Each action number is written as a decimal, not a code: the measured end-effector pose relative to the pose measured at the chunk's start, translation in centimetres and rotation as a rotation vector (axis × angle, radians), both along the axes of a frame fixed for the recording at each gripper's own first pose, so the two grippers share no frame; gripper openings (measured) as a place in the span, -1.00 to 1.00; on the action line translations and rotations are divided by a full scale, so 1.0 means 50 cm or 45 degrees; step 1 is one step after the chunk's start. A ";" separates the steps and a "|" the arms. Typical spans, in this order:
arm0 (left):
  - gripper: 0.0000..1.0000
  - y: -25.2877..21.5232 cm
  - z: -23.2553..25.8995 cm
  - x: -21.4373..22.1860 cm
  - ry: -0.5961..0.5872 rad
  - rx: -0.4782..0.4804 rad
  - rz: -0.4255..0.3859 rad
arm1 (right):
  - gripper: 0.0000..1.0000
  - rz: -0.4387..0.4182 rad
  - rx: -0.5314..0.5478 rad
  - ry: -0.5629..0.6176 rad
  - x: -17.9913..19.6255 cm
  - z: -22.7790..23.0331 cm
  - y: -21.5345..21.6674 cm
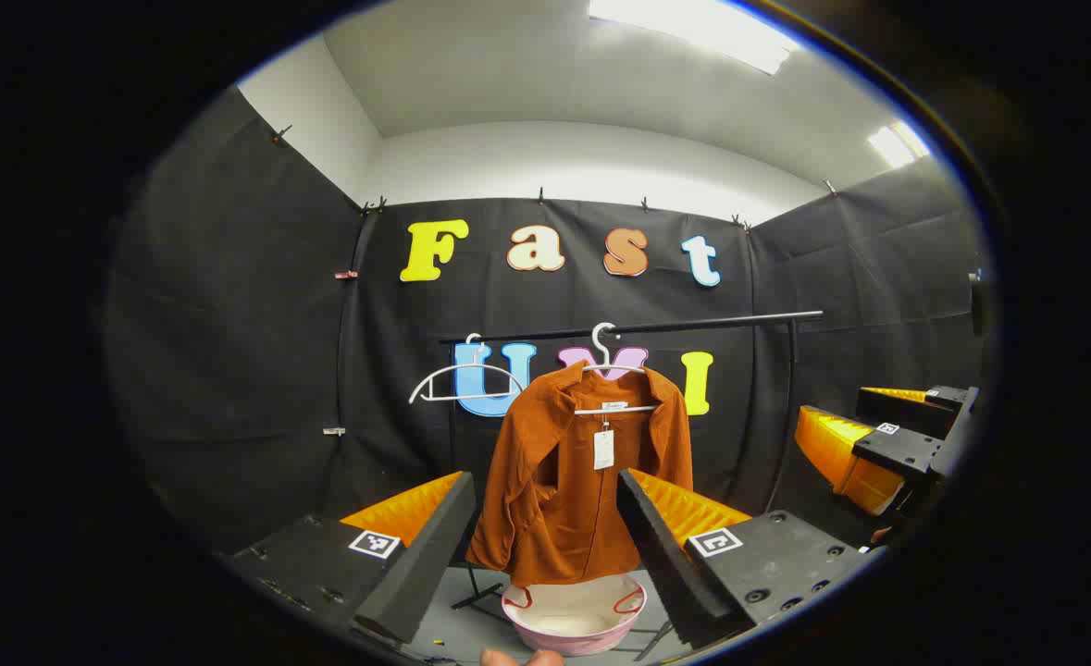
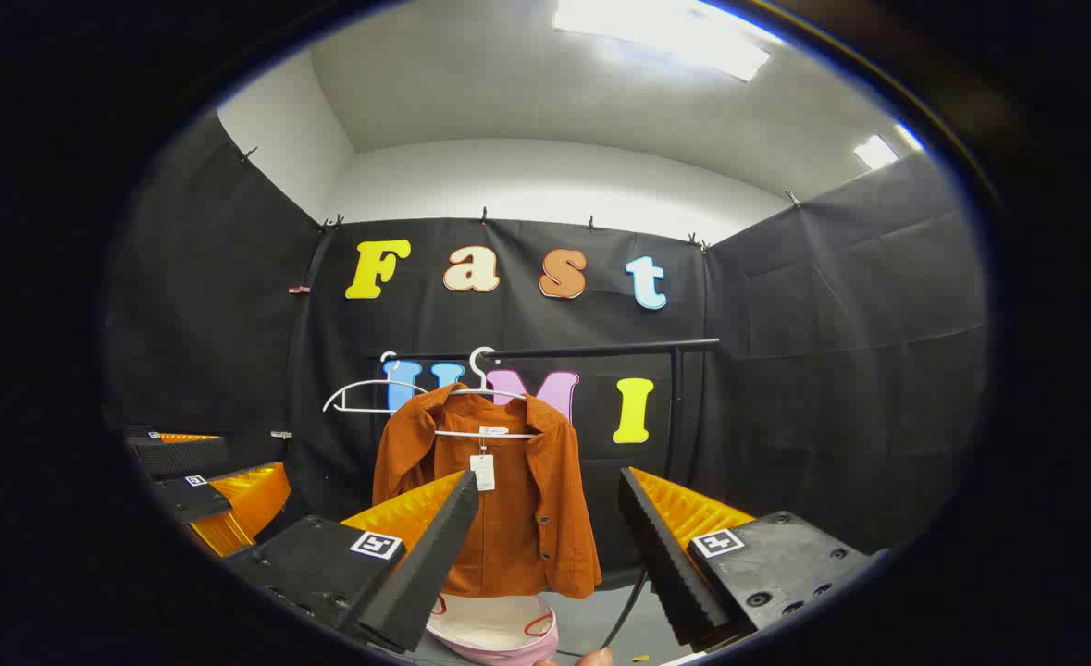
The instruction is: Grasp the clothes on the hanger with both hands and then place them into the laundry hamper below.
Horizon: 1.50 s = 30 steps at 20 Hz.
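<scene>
Garment position: rust-orange jacket [image 1: 582,472] hangs on white hanger [image 1: 606,370] from rail [image 1: 693,325], directly above pink laundry hamper [image 1: 575,618]. Left claw [image 1: 545,532] and right claw [image 2: 550,536] stand wide, clear of fabric, aligned for approach.

Black cloth walls [image 1: 230,305]; ceiling lights [image 1: 693,23]; grey floor [image 1: 457,634].
</scene>
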<state>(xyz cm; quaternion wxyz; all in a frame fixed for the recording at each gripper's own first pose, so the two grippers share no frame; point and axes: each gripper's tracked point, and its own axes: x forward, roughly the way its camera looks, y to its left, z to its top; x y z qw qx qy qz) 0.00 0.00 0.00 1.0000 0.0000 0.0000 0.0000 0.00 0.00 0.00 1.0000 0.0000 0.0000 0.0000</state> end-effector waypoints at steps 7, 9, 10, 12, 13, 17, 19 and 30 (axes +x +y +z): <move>0.94 -0.001 0.000 0.003 -0.006 0.011 0.007 | 0.95 -0.004 -0.005 -0.001 0.003 0.002 -0.006; 0.94 0.000 0.003 0.006 -0.007 0.008 0.008 | 0.95 -0.008 0.000 0.000 0.005 0.003 -0.006; 0.94 0.000 0.006 0.007 -0.008 0.010 0.009 | 0.95 -0.010 -0.001 0.000 0.005 0.003 -0.008; 0.96 0.002 0.002 0.008 -0.008 0.018 0.009 | 0.95 -0.009 -0.004 0.000 0.006 0.001 -0.006; 0.94 0.002 0.002 0.009 -0.007 0.021 0.009 | 0.95 -0.010 -0.004 0.002 0.006 0.002 -0.006; 0.94 0.006 0.004 0.017 -0.003 0.024 0.010 | 0.95 -0.004 0.001 0.015 0.013 -0.002 0.002; 0.94 0.012 0.005 0.031 -0.005 0.027 0.011 | 0.95 0.003 -0.009 0.019 0.024 -0.002 0.006; 0.94 -0.021 -0.025 0.270 -0.012 0.078 -0.006 | 0.95 0.019 0.011 0.042 0.217 -0.055 -0.016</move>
